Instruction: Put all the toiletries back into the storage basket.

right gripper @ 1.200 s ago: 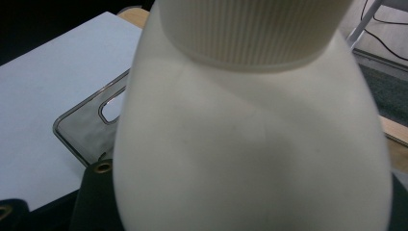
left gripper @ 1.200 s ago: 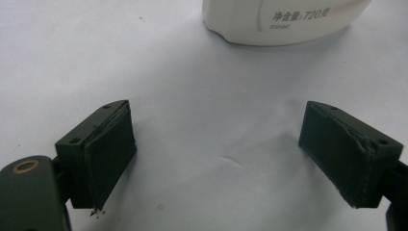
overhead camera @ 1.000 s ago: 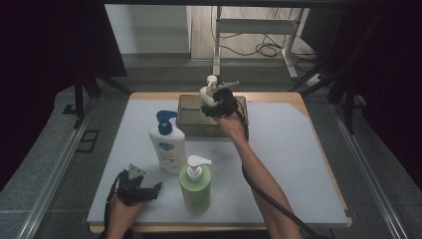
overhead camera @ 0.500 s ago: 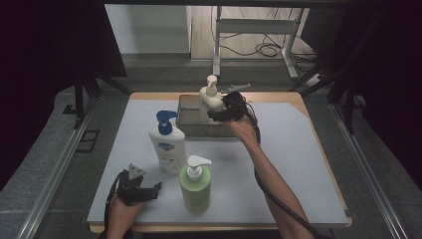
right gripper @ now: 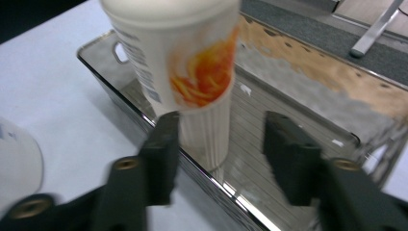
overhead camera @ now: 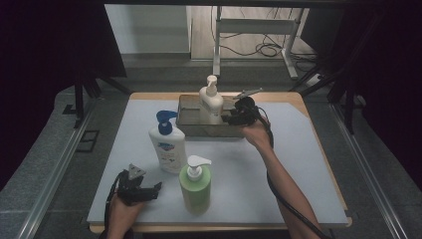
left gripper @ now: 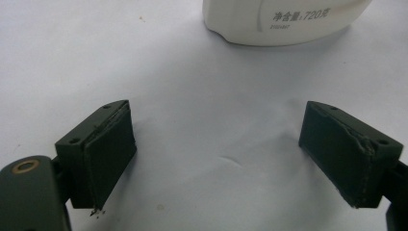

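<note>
The cream pump bottle [overhead camera: 211,102] stood upright in the metal tray [overhead camera: 191,130], where I had set it. My right gripper [overhead camera: 234,117], just beside it, held nothing, its jaws having just been closing off the bottle. My left gripper [overhead camera: 149,191] rested unclenched and empty near the blue-capped bottle [overhead camera: 166,144].

Shiny metal tray [right gripper: 308,82], mirror-bright, its walls throwing back reflections. The cream pump bottle [right gripper: 192,72] standing in it is smooth glossy plastic with a printed orange label. Matt pale sheet covering the tabletop [overhead camera: 298,164], bare wood at its rim. Fingers [left gripper: 103,154] look dull, rough-edged black rubber.
</note>
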